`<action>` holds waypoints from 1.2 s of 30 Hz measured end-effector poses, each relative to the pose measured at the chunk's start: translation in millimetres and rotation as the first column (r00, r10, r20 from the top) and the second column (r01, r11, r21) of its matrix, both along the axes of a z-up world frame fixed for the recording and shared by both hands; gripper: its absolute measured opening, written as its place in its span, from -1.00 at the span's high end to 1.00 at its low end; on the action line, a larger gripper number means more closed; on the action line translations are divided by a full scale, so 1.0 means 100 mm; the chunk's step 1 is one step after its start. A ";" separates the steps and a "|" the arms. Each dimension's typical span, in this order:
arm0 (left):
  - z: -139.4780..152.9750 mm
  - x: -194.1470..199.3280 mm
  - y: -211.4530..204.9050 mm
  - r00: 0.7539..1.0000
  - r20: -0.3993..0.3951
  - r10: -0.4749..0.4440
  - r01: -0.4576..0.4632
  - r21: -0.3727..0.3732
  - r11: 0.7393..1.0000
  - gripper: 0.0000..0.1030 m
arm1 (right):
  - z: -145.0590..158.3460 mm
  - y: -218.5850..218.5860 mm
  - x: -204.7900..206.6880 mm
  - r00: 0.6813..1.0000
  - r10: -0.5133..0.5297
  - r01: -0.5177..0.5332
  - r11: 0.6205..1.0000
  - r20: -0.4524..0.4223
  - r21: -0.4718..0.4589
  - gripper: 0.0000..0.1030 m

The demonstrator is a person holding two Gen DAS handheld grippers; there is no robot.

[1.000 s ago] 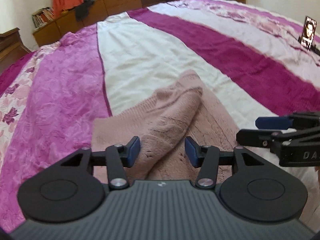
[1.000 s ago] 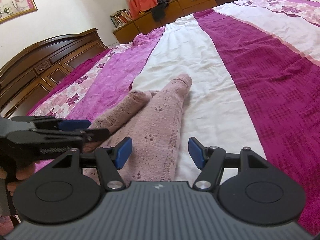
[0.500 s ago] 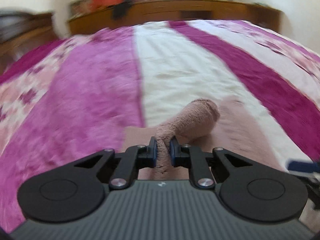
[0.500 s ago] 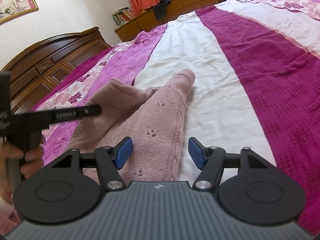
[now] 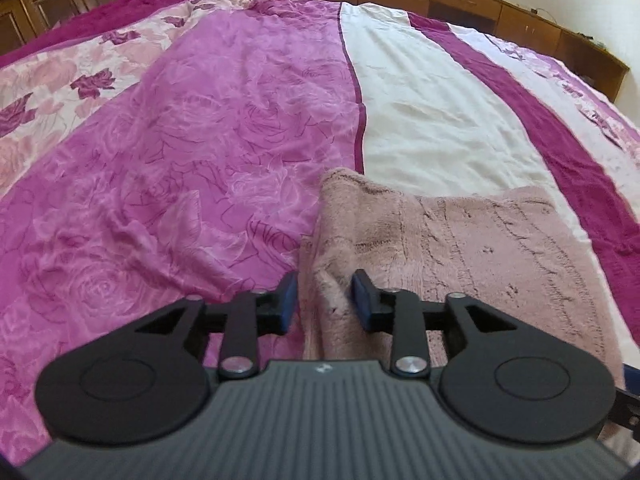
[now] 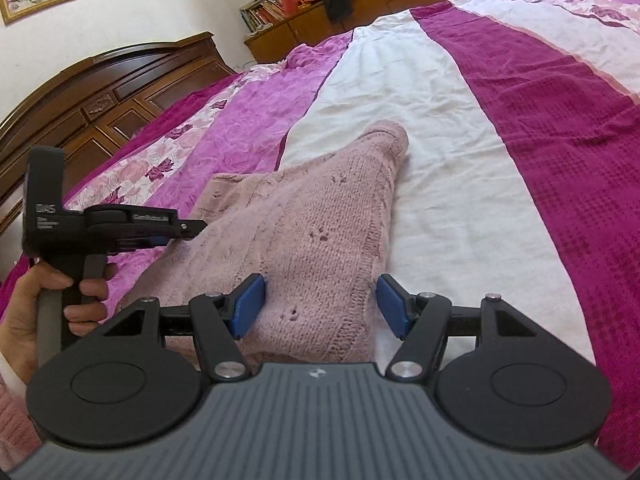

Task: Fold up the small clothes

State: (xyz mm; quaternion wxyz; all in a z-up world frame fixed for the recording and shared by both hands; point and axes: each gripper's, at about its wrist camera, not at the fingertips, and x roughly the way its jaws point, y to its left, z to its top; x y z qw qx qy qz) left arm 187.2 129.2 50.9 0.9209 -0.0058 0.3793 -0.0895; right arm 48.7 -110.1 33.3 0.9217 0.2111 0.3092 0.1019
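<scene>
Left gripper (image 5: 325,299) fingers parted around pink sweater (image 6: 304,232) (perhaps touching); right gripper (image 6: 320,307) fingers wide.

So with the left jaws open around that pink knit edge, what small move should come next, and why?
Probably shut the left gripper on the pink sweater: its raised left edge sits between the open jaws, ungripped. The right gripper is open too, over the hem.

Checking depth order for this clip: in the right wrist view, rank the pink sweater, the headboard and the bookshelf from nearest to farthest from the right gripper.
1. Pink sweater: lies between the open jaws of the right gripper, straight ahead.
2. Headboard: farther off, at the left.
3. Bookshelf: farthest, against the far wall, ahead and left.
</scene>
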 end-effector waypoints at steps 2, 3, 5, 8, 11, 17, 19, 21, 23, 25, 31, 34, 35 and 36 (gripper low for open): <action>0.04 -0.07 0.06 1.000 -0.001 -0.004 0.004 -0.015 1.000 0.15 | 0.00 -0.01 0.00 1.000 0.001 -0.001 1.000 -0.001 0.003 -0.35; 0.05 -0.11 0.08 1.000 -0.005 -0.006 0.006 -0.024 1.000 0.03 | 0.00 -0.02 0.00 1.000 0.001 -0.001 1.000 -0.001 0.005 -0.35; 0.08 -0.19 0.15 1.000 -0.026 -0.006 0.005 -0.048 0.999 -0.19 | 0.00 -0.05 0.02 1.000 0.000 0.000 1.000 -0.002 0.021 -0.35; 0.10 -0.32 0.23 0.998 -0.050 -0.023 0.018 -0.097 0.995 -0.31 | -0.01 -0.11 0.05 1.000 -0.006 0.007 0.997 -0.017 0.074 -0.35; 0.07 -0.42 0.31 0.995 -0.090 -0.047 0.031 -0.166 0.986 -0.35 | -0.05 -0.22 0.10 0.999 -0.009 0.016 0.988 -0.047 0.155 -0.47; -0.04 -0.53 0.31 0.990 -0.127 -0.058 0.033 -0.184 0.982 -0.50 | -0.18 -0.31 0.27 0.993 0.019 0.013 0.962 -0.115 0.271 -0.52; -0.09 -0.53 0.30 0.990 -0.132 -0.053 0.030 -0.168 0.985 -0.51 | -0.20 -0.31 0.31 0.992 0.031 0.006 0.959 -0.126 0.284 -0.57; -0.15 -0.52 0.30 0.987 -0.149 -0.054 0.026 -0.183 0.983 -0.51 | -0.23 -0.31 0.37 0.990 0.046 -0.004 0.956 -0.136 0.293 -0.58; -0.19 -0.51 0.30 0.986 -0.157 -0.056 0.023 -0.202 0.979 -0.53 | -0.26 -0.29 0.42 0.988 0.059 -0.014 0.955 -0.144 0.298 -0.59; -0.21 -0.49 0.29 0.985 -0.158 -0.067 0.031 -0.219 0.975 -0.53 | -0.30 -0.26 0.48 0.986 0.076 -0.030 0.954 -0.145 0.297 -0.62; -0.35 -0.41 0.33 0.976 -0.198 -0.094 0.016 -0.361 0.932 -0.53 | -0.40 -0.15 0.66 0.983 0.135 -0.092 0.951 -0.128 0.296 -0.69; -0.41 -0.39 0.33 0.972 -0.207 -0.112 0.010 -0.438 0.899 -0.50 | -0.43 -0.13 0.74 0.981 0.155 -0.111 0.943 -0.118 0.312 -0.63; -0.41 -0.39 0.30 0.973 -0.204 -0.112 0.011 -0.441 0.897 -0.35 | -0.43 -0.14 0.76 0.981 0.156 -0.111 0.941 -0.117 0.321 -0.57; -0.40 -0.40 0.28 0.973 -0.199 -0.113 0.014 -0.442 0.897 -0.21 | -0.43 -0.15 0.77 0.981 0.153 -0.106 0.937 -0.119 0.333 -0.35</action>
